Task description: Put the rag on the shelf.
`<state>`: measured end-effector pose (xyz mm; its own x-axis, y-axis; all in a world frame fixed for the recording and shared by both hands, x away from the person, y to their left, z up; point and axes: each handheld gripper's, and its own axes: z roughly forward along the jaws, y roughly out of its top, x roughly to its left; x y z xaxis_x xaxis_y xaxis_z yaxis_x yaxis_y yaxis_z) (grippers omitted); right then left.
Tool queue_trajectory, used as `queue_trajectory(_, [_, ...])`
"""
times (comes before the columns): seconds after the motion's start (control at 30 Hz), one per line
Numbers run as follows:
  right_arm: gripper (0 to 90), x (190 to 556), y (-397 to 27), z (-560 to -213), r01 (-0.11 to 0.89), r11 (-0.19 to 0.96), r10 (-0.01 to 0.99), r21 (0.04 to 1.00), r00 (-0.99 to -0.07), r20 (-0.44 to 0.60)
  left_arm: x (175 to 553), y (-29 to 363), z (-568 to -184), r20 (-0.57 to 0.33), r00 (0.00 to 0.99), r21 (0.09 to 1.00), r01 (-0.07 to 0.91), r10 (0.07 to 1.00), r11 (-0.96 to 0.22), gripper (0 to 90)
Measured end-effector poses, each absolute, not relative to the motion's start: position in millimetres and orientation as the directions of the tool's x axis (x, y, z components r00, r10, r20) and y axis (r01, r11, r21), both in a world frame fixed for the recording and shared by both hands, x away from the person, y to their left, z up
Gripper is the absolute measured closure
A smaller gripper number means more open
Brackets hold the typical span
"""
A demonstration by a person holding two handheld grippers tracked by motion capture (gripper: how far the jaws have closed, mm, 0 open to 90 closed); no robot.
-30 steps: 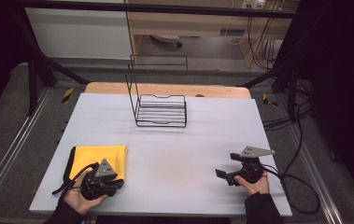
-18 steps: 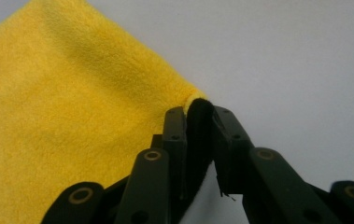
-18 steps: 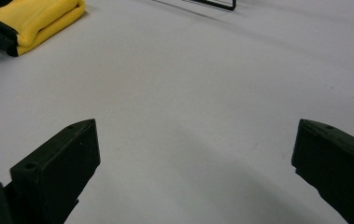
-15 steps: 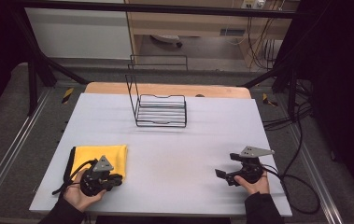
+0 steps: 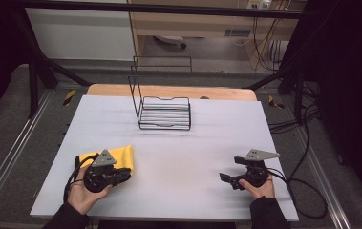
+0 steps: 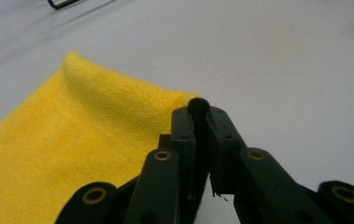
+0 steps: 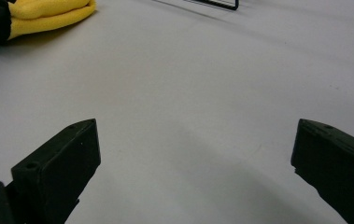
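So the left gripper (image 6: pixel 198 109) has just been closing, and its jaws are now pressed together on the corner of the yellow cloth (image 5: pixel 116 157), with a bit of the fabric edge pinched between the pads. The cloth sits at about 8 o'clock on the table (image 5: pixel 207 143), partly folded over on itself, with the gripper on its near-right corner. The right gripper (image 5: pixel 233 180) is parked at around 4 o'clock, jaws spread wide, nothing in them, well apart from the cloth.

What worries me: that pinch looks like it's only got the very tip of the corner. Lift or drag too fast and the fleece could just slide out of the pads. Also, since it's doubled over, the grip might have one layer only, so the fold could flop open or bunch up instead of coming along neatly. The wire rack (image 5: pixel 162 112) at 12 o'clock is far off, so no snag risk yet.
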<state>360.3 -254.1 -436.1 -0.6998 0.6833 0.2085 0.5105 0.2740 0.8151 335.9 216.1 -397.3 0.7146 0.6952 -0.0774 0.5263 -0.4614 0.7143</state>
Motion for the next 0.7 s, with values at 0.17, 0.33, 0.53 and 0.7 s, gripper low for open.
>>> queue_trajectory(0.17, [1.9,360,-251,-435,0.505,0.277,0.68,0.818,-0.704,0.204,339,190,-391,-0.083,0.719,0.729,0.516,0.691,-0.45,81.9])
queue_trajectory(0.33, [1.9,361,-251,-436,0.506,0.277,0.678,0.817,-0.706,0.207,345,165,-390,-0.082,0.728,0.733,0.507,0.681,-0.454,82.0])
queue_trajectory(0.53, [2.0,360,-251,-435,0.506,0.272,0.68,0.819,-0.703,0.208,357,128,-399,-0.07,0.734,0.725,0.502,0.676,-0.471,82.0])
queue_trajectory(0.7, [2.1,360,-250,-434,0.503,0.277,0.68,0.818,-0.704,0.203,365,115,-410,-0.076,0.736,0.702,0.519,0.673,-0.488,80.8])
